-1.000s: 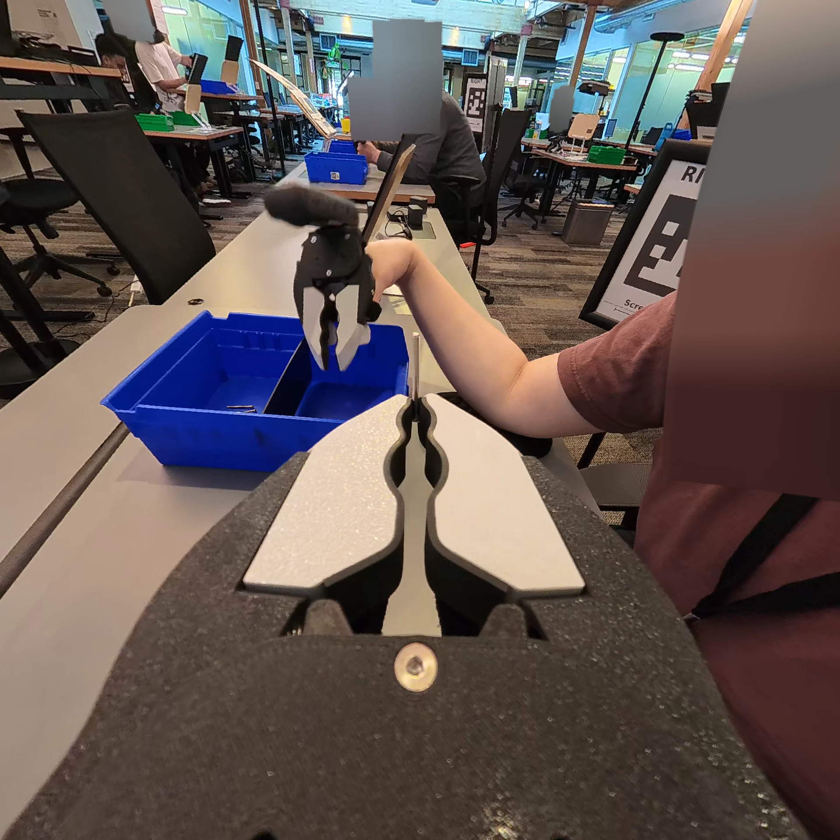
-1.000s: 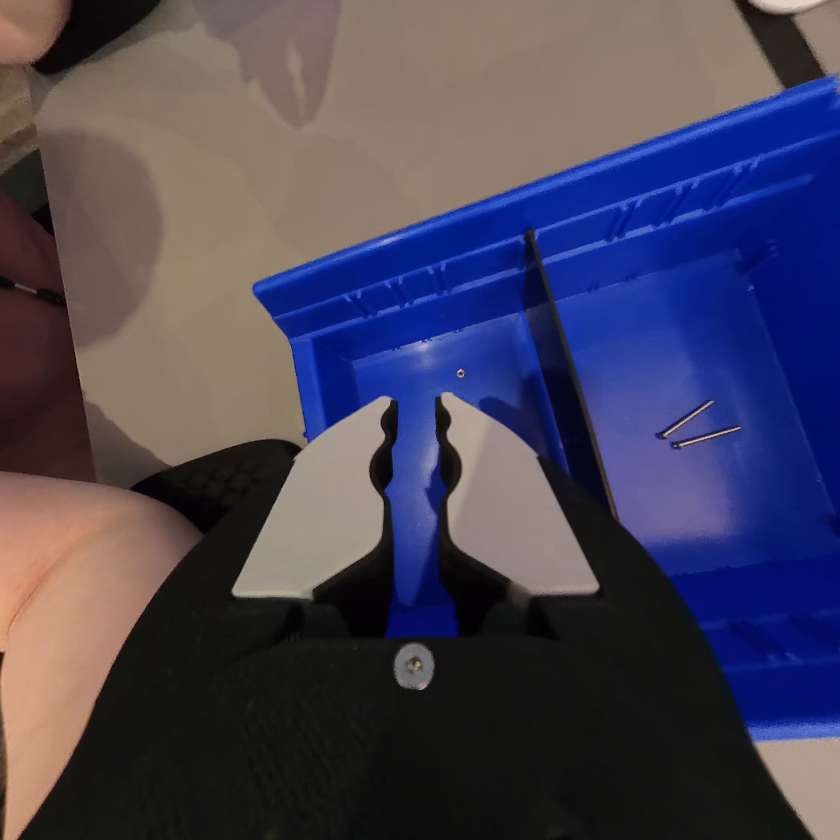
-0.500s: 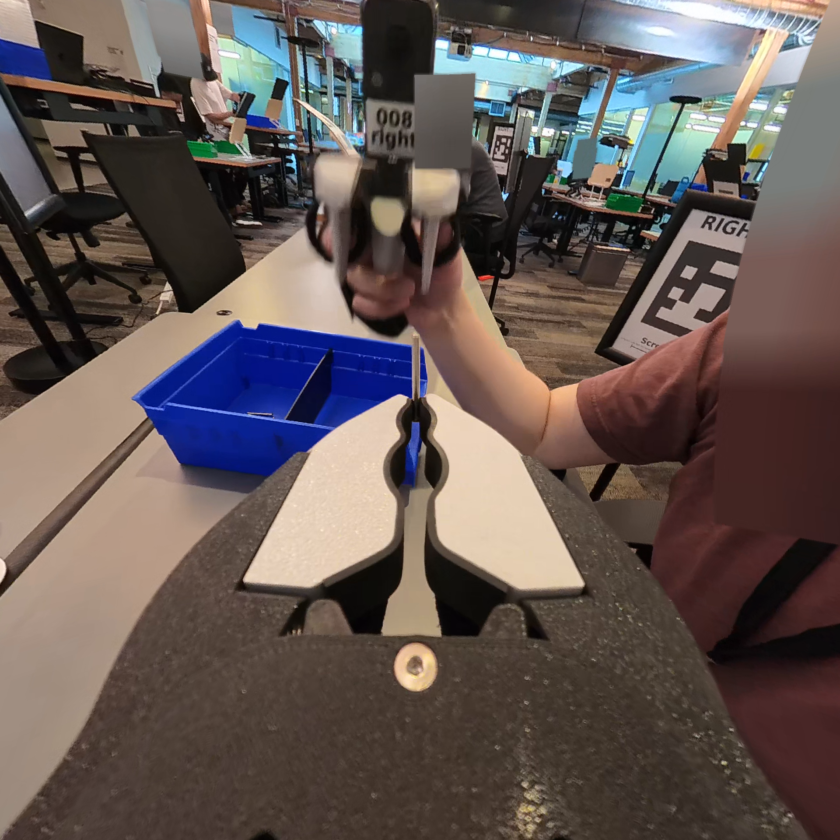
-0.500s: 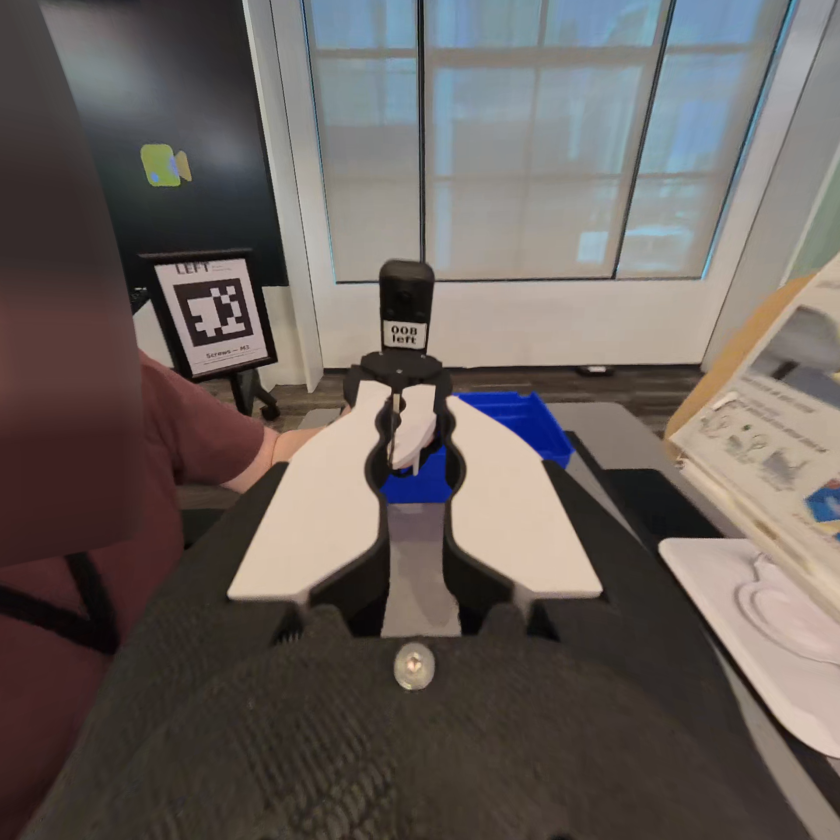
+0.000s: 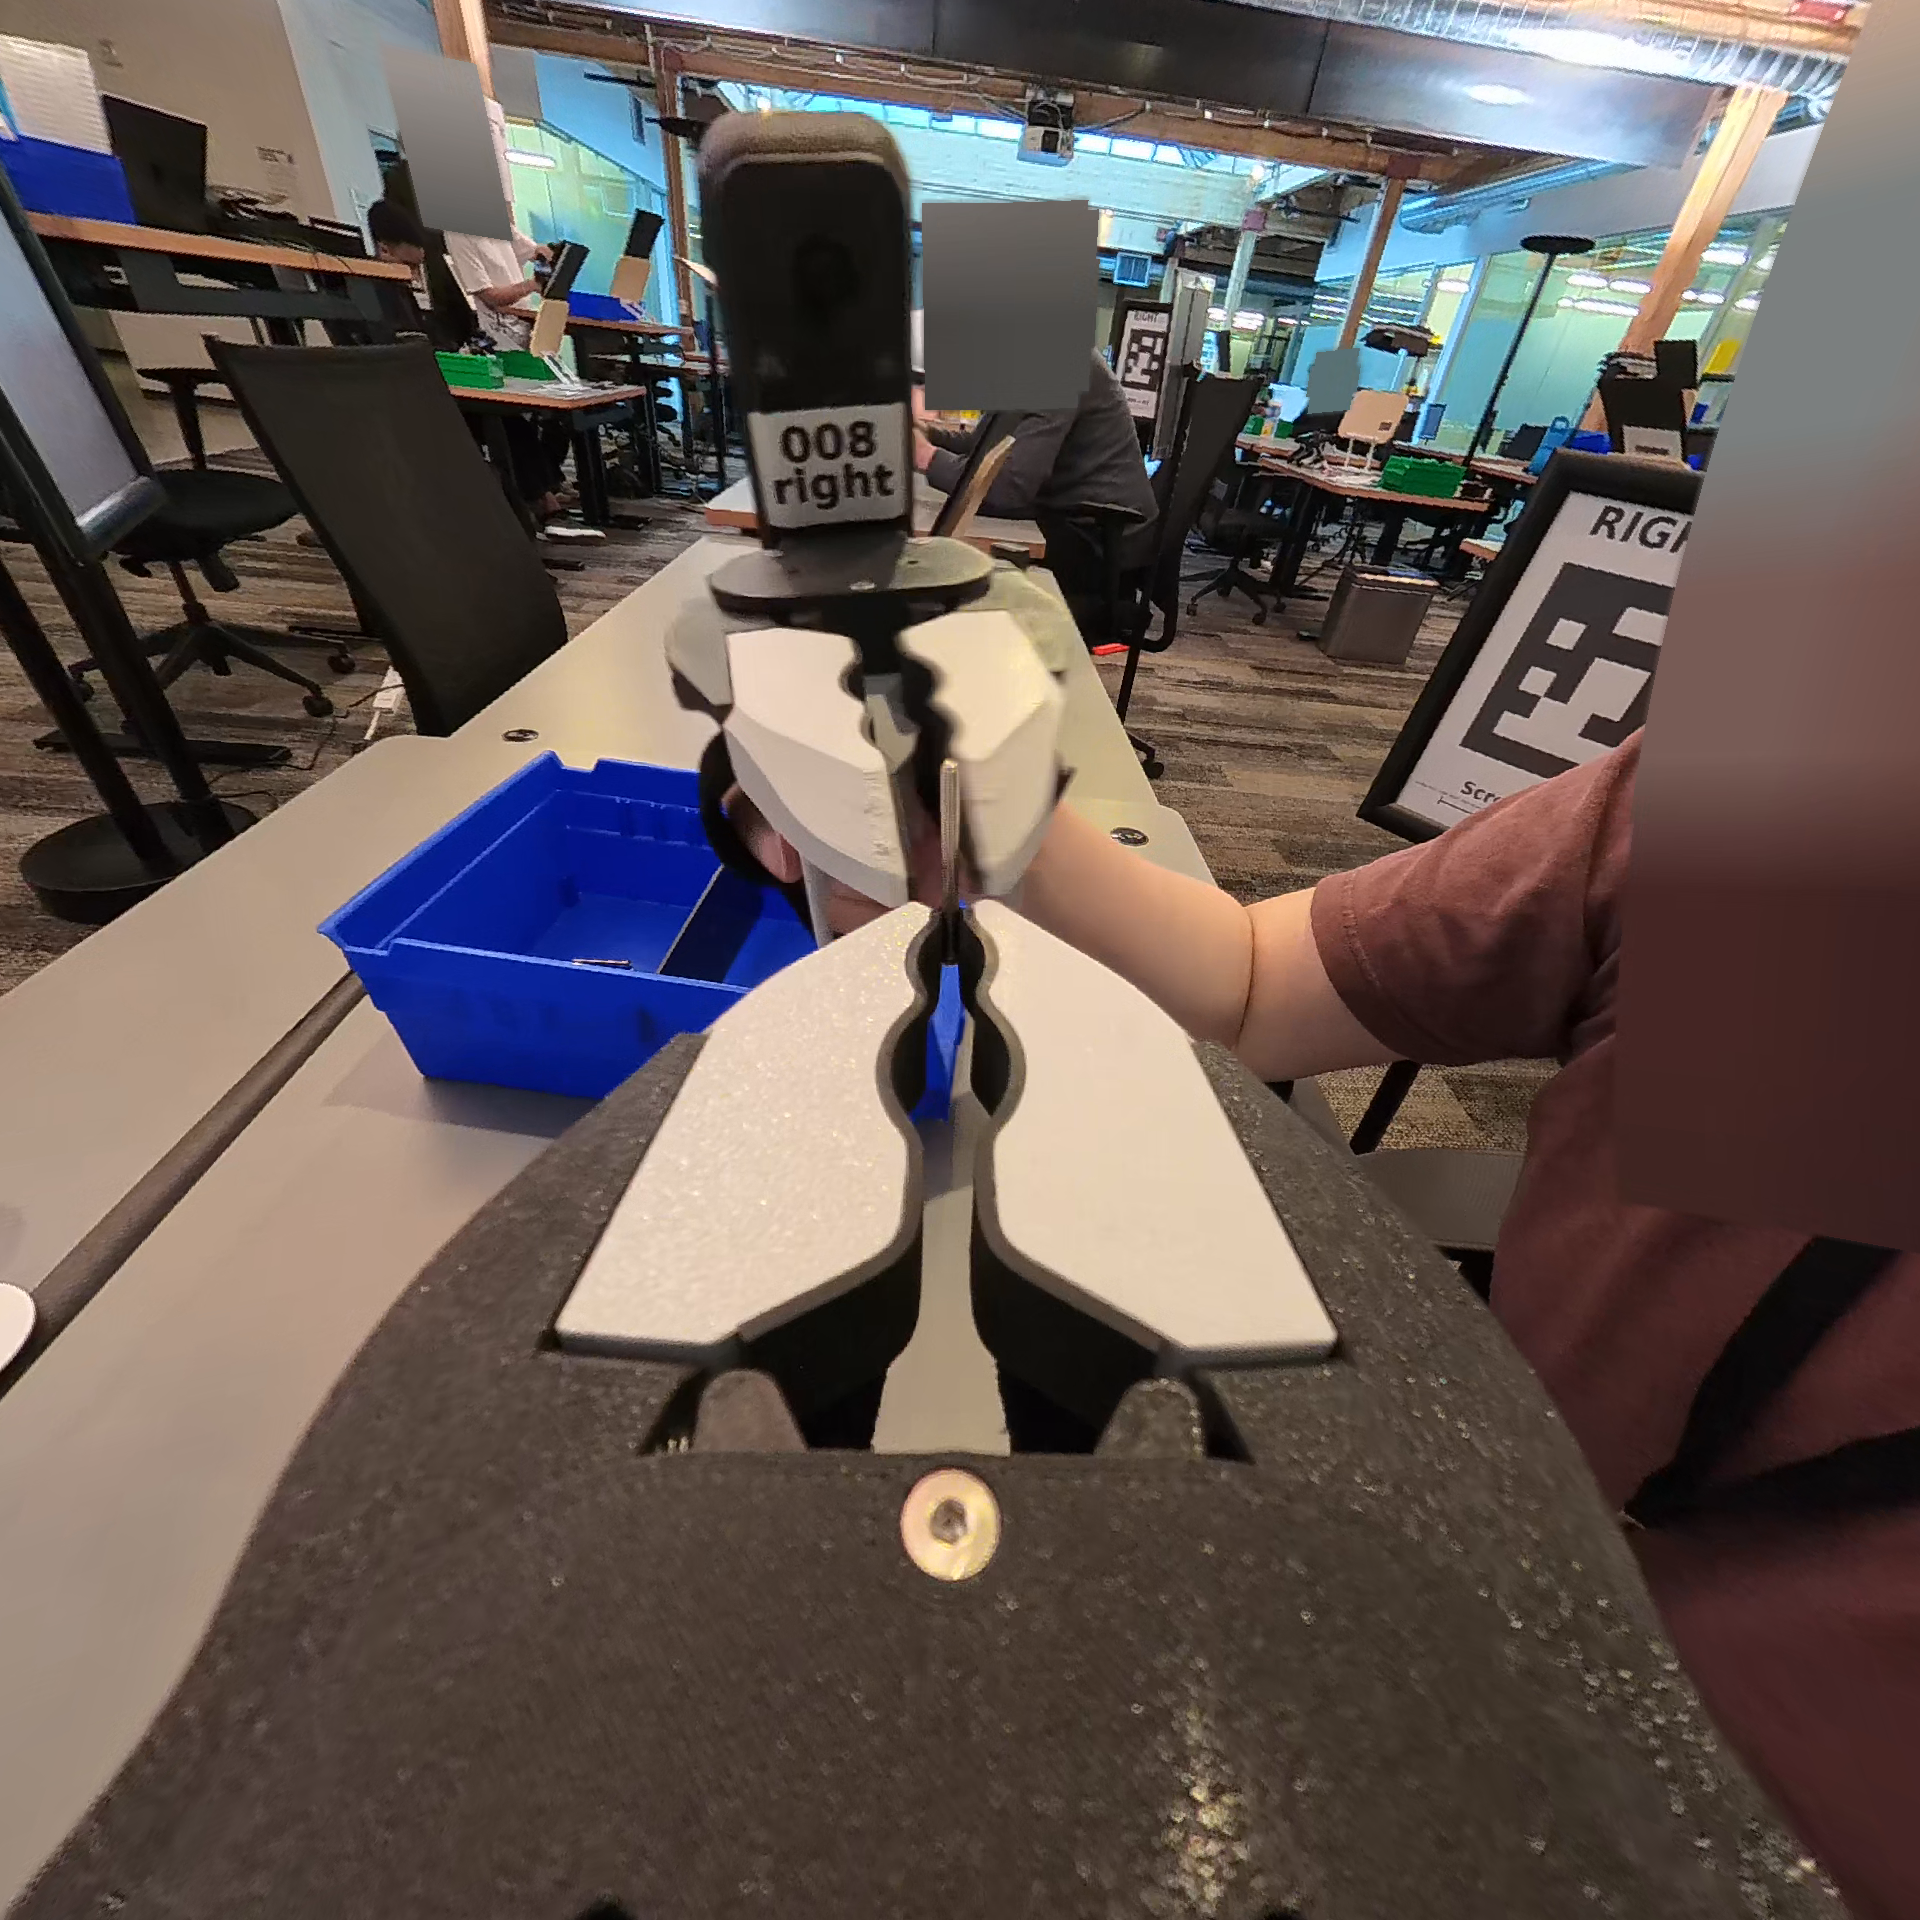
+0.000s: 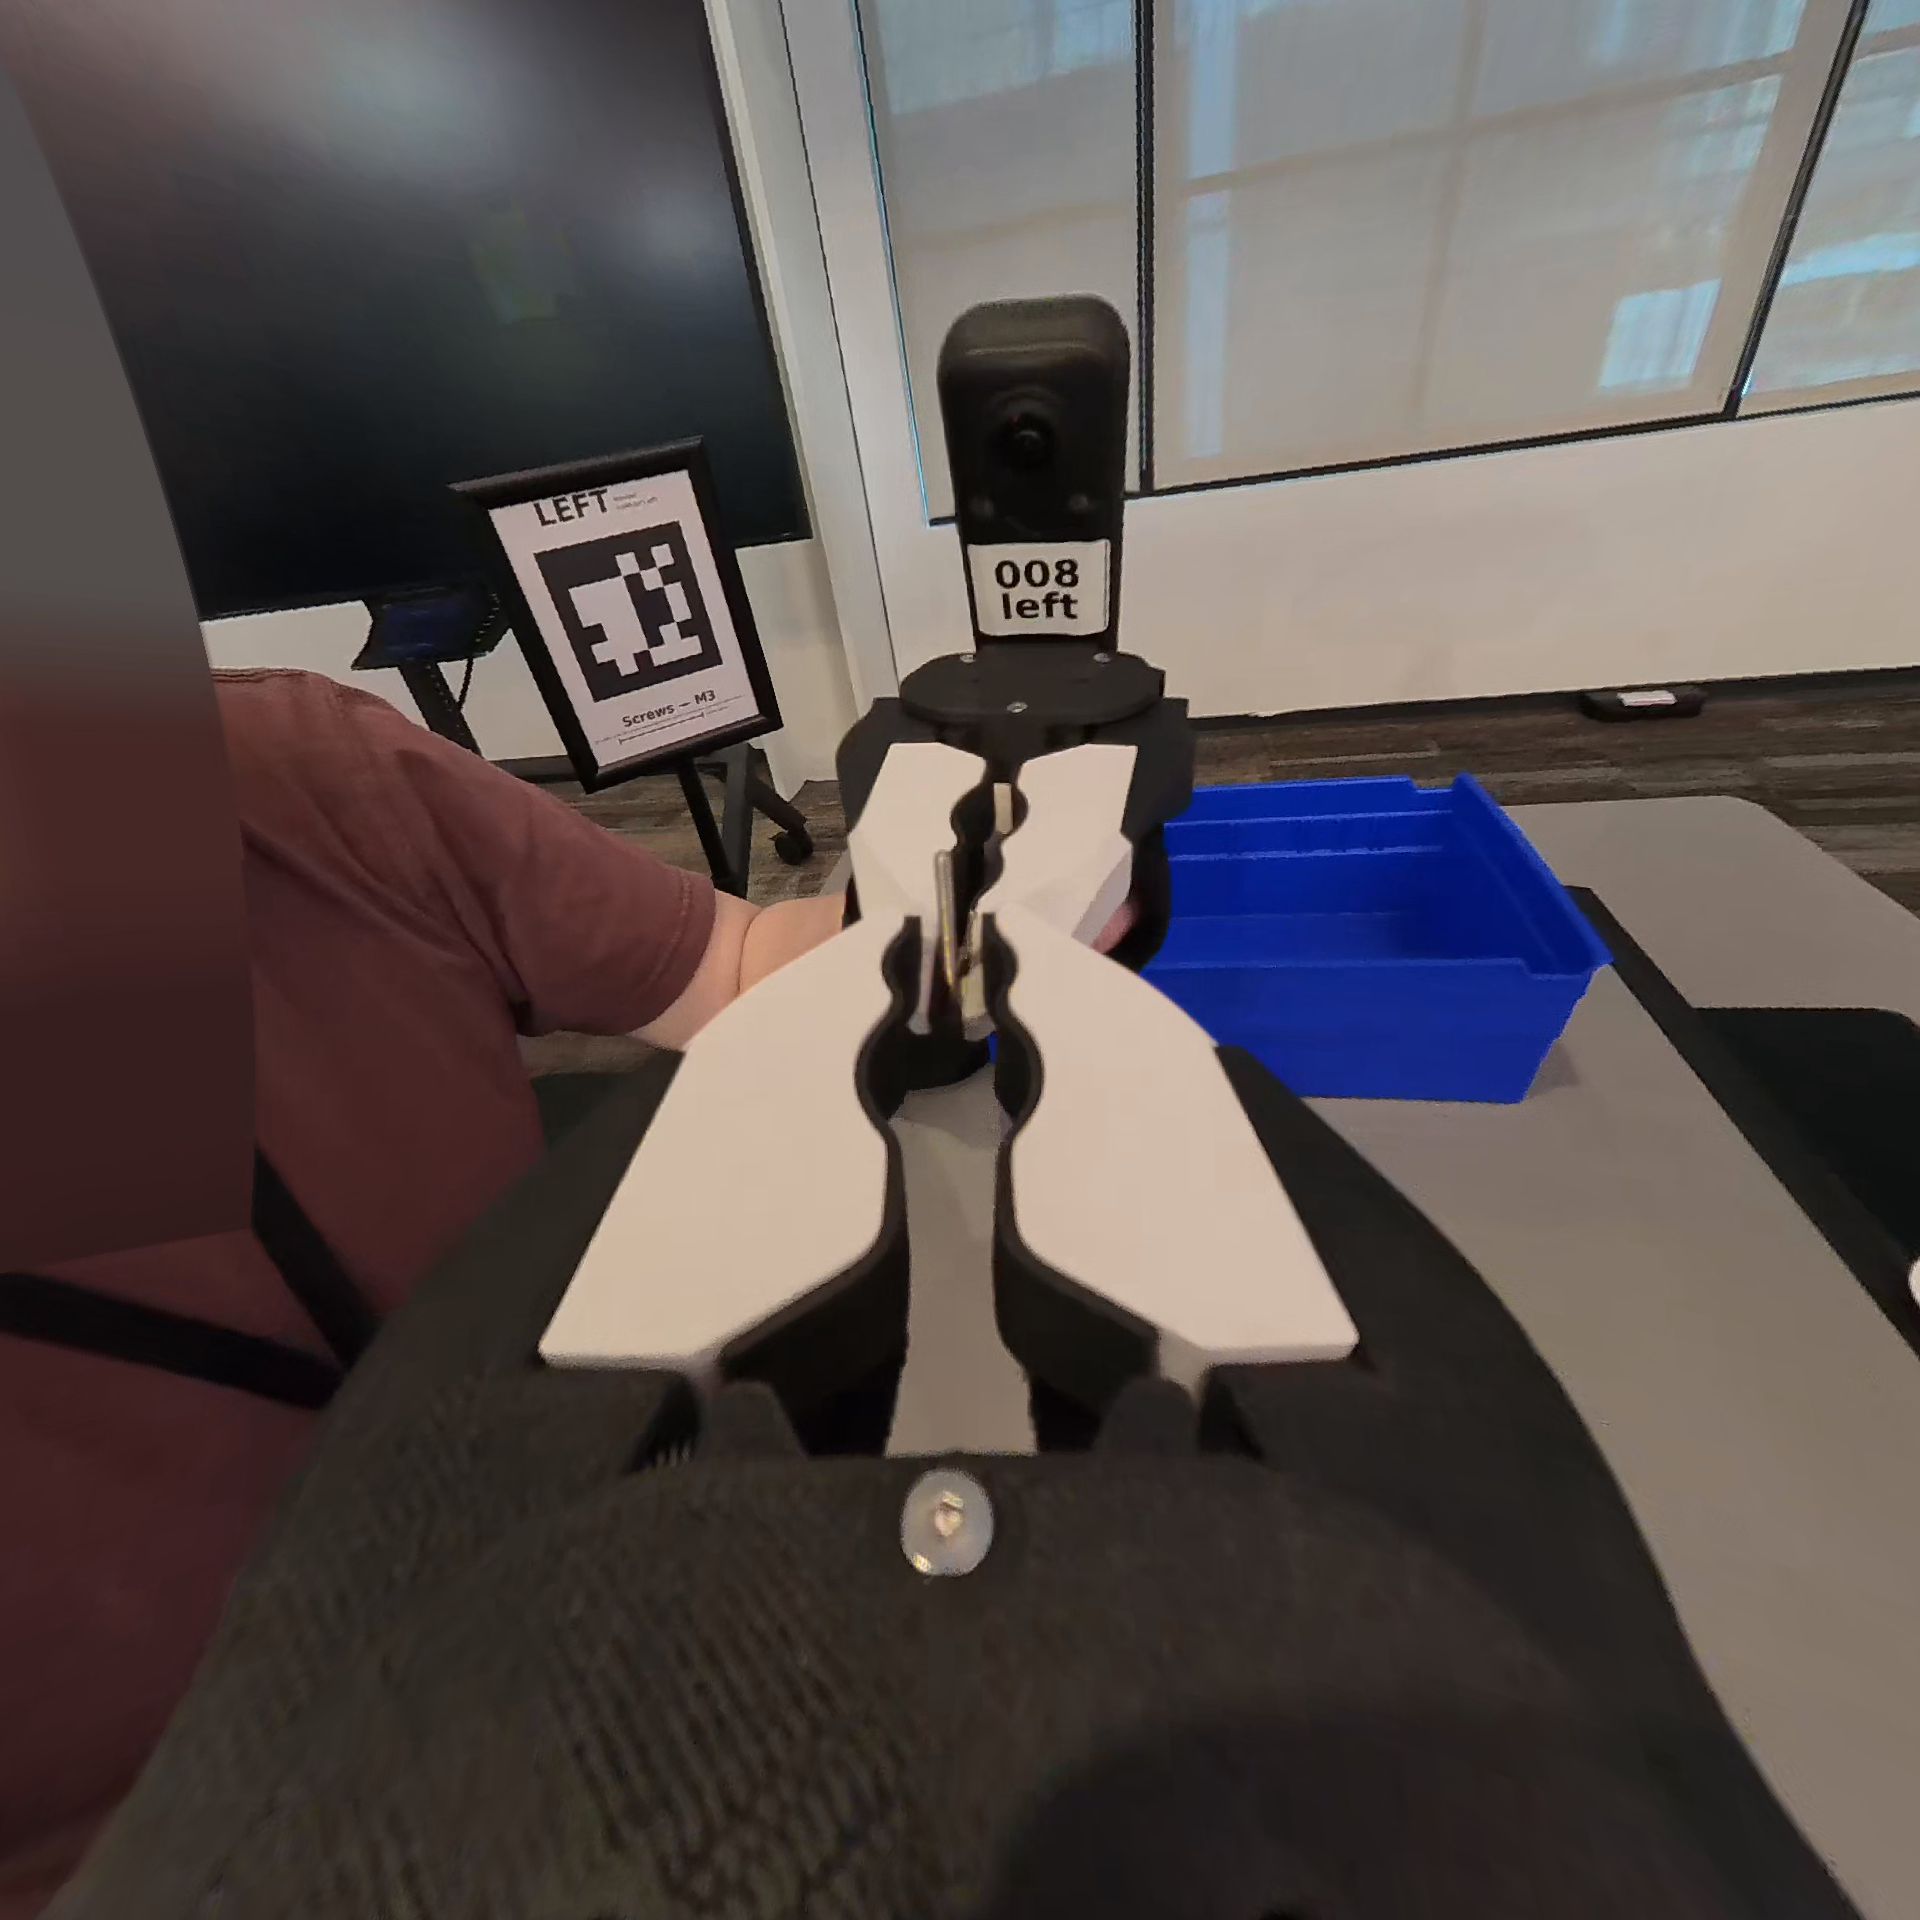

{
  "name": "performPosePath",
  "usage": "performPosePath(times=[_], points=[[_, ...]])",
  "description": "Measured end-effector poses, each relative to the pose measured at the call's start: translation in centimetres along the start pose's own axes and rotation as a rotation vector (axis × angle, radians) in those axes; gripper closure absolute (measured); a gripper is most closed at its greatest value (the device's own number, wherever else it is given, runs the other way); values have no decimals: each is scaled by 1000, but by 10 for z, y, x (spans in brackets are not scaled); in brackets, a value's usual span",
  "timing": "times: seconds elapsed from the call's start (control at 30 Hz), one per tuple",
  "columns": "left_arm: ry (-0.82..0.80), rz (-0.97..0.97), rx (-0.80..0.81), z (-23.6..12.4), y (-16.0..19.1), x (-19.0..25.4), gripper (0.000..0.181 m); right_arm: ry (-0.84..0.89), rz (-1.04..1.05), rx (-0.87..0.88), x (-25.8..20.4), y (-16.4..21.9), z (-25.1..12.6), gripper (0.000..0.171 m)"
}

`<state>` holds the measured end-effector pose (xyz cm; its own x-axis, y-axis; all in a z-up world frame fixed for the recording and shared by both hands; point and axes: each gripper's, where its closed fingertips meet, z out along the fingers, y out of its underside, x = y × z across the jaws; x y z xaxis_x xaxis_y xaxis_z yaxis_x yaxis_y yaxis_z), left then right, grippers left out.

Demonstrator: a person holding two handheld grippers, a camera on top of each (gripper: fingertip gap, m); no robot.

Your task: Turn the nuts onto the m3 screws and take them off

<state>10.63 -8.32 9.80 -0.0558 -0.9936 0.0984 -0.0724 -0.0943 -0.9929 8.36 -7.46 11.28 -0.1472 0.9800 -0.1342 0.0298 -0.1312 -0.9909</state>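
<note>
Screw: thin silver metal m3 screw (image 5: 949, 831), upright, its lower end pinched at the tips of my left tongs (image 5: 948, 928); the shaft rises clear above them.
Left tongs: white-faced two-finger tongs on a black textured body, closed on the screw; in the right wrist view they (image 6: 971, 914) face me head-on with the screw (image 6: 940, 909) standing between the two sets of tips.
Right tongs: matching white-and-black tongs (image 6: 948, 940), fingers nearly together with a narrow gap; I cannot tell whether a nut sits between them. In the left wrist view they (image 5: 920, 847) point toward me, tips just beside the screw shaft.
Nut: too small to make out in either view.
Bin: blue plastic bin (image 5: 499, 997) with a dark divider, resting on the grey desk (image 5: 187, 1195), behind and to the left of my left tongs; one thin metal piece (image 5: 603, 963) lies on the floor of its left compartment. In the right wrist view the bin (image 6: 1455, 997) sits right of the left tongs.
Operator: maroon short sleeve (image 5: 1455, 956) and bare forearm reaching behind the right tongs.
Surroundings: framed marker sign (image 6: 634, 613) on a stand behind the sleeve.
</note>
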Motion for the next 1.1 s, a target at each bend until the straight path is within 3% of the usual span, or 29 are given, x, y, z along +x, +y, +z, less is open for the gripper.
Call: performPosePath(times=[0.1,0.2,0.3,0.37,0.5,0.57,0.7,0.8,0.9,1.0,1.1], points=[[17,5,-3,0,0,3,177,-33,21,8,-3,0,0,168],[2,-8,0,1,0,1,156,-23,21,10,0,-1,-3,168],[-75,1,-13,-4,0,-11,151,61,8,-18,12,-3,-22,168],[-102,-9,-22,-9,-1,-15,151,298,-26,-78,46,-2,-63,168],[-115,-43,-28,-16,-3,-19,153,1085,106,-378,139,53,-226,168],[-133,-57,-53,-18,1,-24,152,1247,270,-490,154,91,-278,168],[-147,-80,-92,-20,7,-30,153,1287,506,-687,160,155,-311,167],[-159,-94,-117,-21,11,-33,154,1281,588,-761,160,178,-315,167],[-146,-121,-126,-20,14,-33,154,1276,620,-784,161,186,-315,167],[-81,-186,-113,-17,14,-27,156,1303,605,-833,160,188,-321,149],[-112,-188,-131,-23,15,-32,156,1315,564,-788,162,176,-320,148]])
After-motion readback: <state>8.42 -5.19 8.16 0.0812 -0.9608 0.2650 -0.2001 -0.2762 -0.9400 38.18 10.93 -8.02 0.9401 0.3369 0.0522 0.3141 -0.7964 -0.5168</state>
